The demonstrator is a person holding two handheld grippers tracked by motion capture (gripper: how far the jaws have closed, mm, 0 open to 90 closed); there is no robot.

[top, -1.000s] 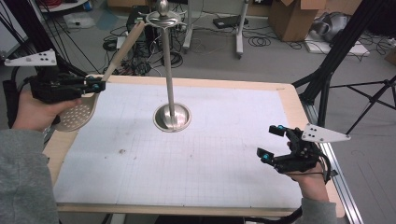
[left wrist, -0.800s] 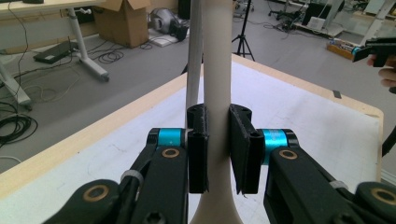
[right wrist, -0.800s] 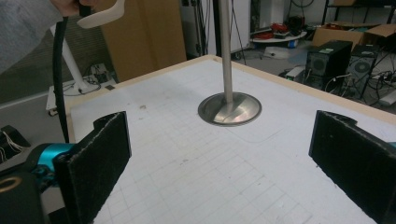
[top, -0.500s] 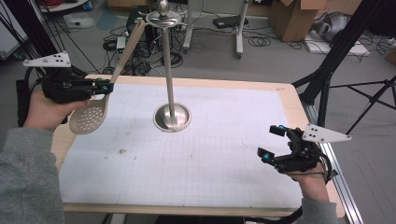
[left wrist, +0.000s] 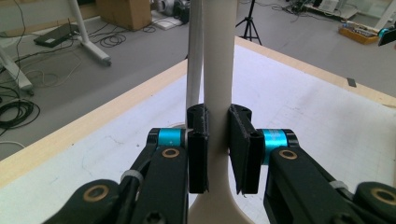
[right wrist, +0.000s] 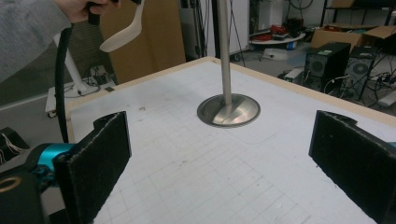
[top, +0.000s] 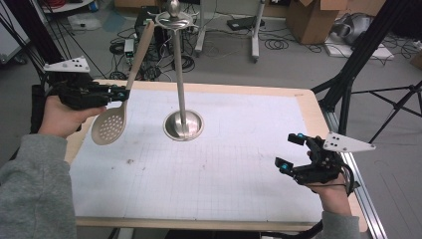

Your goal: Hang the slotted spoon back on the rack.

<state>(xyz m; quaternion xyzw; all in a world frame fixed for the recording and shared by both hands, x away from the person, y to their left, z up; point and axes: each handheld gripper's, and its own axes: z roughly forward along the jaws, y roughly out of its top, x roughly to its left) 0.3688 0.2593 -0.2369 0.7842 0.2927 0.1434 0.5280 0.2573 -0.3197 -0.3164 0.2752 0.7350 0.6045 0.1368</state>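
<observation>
A beige slotted spoon (top: 110, 124) hangs above the table's left side, handle slanting up toward the top ring of a steel stand (top: 183, 124). My left gripper (top: 118, 93) is shut on the spoon's handle (left wrist: 218, 70) just above the bowl; both pads press its sides. The stand's pole (left wrist: 194, 51) rises right behind the handle. My right gripper (top: 289, 152) rests near the table's right front edge, its jaws wide apart with nothing between them. From there the spoon's bowl (right wrist: 122, 35) shows at upper left and the stand's round base (right wrist: 229, 110) ahead.
A white gridded mat (top: 209, 169) covers the wooden table (top: 308, 99). Black tripod legs (top: 348, 94) stand off the right edge. Cables and cardboard boxes (top: 311, 20) lie on the floor beyond the far edge.
My left gripper has carried the spoon to the right, closer to the stand, and the handle now stands steeper. The right gripper has kept still.
</observation>
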